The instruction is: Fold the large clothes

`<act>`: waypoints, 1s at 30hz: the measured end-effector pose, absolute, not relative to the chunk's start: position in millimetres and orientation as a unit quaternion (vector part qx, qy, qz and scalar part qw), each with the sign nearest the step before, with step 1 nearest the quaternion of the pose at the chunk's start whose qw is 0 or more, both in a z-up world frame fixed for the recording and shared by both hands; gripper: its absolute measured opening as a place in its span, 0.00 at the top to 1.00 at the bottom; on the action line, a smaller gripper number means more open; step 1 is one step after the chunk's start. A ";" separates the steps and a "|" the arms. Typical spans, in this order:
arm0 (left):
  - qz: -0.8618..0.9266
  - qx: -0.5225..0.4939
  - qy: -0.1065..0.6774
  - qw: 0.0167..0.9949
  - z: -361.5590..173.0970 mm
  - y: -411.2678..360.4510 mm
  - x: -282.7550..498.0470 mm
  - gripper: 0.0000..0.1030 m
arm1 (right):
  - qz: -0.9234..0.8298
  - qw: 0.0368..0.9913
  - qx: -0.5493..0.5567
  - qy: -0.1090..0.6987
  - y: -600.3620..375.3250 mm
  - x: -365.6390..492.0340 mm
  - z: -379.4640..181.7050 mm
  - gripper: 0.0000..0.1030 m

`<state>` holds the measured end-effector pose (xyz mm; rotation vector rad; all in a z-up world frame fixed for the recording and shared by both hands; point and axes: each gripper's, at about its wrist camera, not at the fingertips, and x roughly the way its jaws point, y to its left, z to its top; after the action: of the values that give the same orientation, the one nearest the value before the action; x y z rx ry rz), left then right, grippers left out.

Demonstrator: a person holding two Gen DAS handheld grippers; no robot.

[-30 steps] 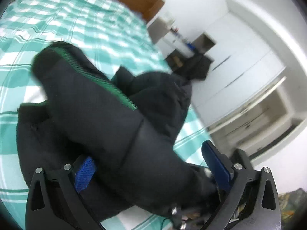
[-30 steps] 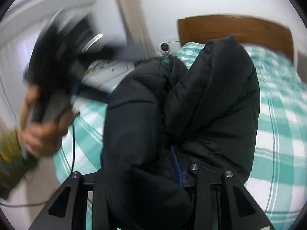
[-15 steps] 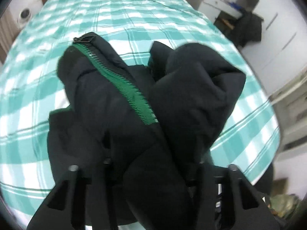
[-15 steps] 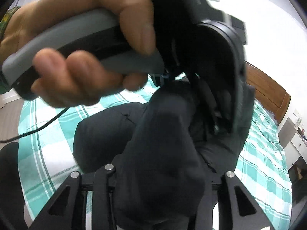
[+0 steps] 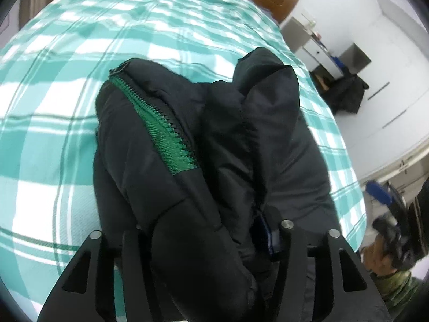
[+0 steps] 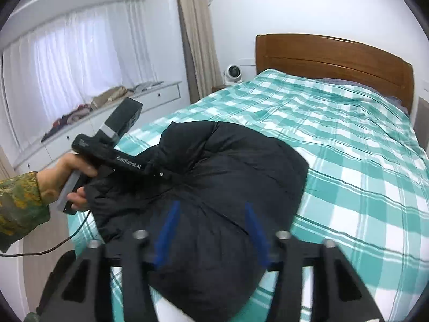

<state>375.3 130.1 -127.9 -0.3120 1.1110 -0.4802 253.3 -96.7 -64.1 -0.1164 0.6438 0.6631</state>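
Jacket [image 6: 228,177] lies bunched at the bed's [image 6: 362,161] 7 o'clock corner; your left gripper [image 5: 203,241] is opening around a puffy fold, right gripper [image 6: 211,230] parted over it; soft, slippery, springy; pinch seams.

A bed with a teal-and-white checked cover [image 6: 348,145] fills the scene, its wooden headboard [image 6: 332,59] at the far end. Far left of the headboard a small white fan [image 6: 232,74] stands beside beige curtains [image 6: 195,35]. Left, loose clothes [image 6: 107,99] lie on a white drawer bench [image 6: 88,131] under sheer-curtained windows.
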 end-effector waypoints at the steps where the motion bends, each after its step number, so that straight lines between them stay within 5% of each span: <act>1: -0.225 -0.156 0.522 0.808 -132.5 134.3 376.6 0.43 | 0.331 0.886 -0.066 0.317 -81.1 259.3 -72.5 0.54; 6: -0.208 -0.159 0.540 0.800 -154.9 140.5 385.1 0.37 | 0.317 0.863 -0.113 0.377 -23.5 281.4 -137.5 0.52; 14: -0.211 -0.185 0.546 0.789 -192.6 141.2 391.5 0.34 | 0.297 0.837 -0.042 0.458 -36.3 321.1 -173.7 0.54; 20: -0.219 -0.201 0.540 0.787 -192.4 147.1 385.0 0.33 | 0.320 0.793 0.013 0.518 -53.4 349.5 -141.2 0.54; 23: -0.229 -0.217 0.534 0.784 -199.8 153.3 385.1 0.33 | 0.302 0.825 0.044 0.475 -71.9 372.3 -94.2 0.54; 26: -0.232 -0.219 0.532 0.785 -199.6 152.8 384.6 0.32 | 0.282 0.860 0.005 0.426 -68.5 400.6 -59.2 0.54; 30: -0.229 -0.209 0.531 0.789 -197.6 149.0 383.9 0.32 | 0.257 0.830 -0.069 0.491 -33.1 456.7 -88.1 0.53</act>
<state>383.9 149.0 -197.6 -0.4491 1.1435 -0.4924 456.7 -33.1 -88.1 -0.1471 1.0409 0.5445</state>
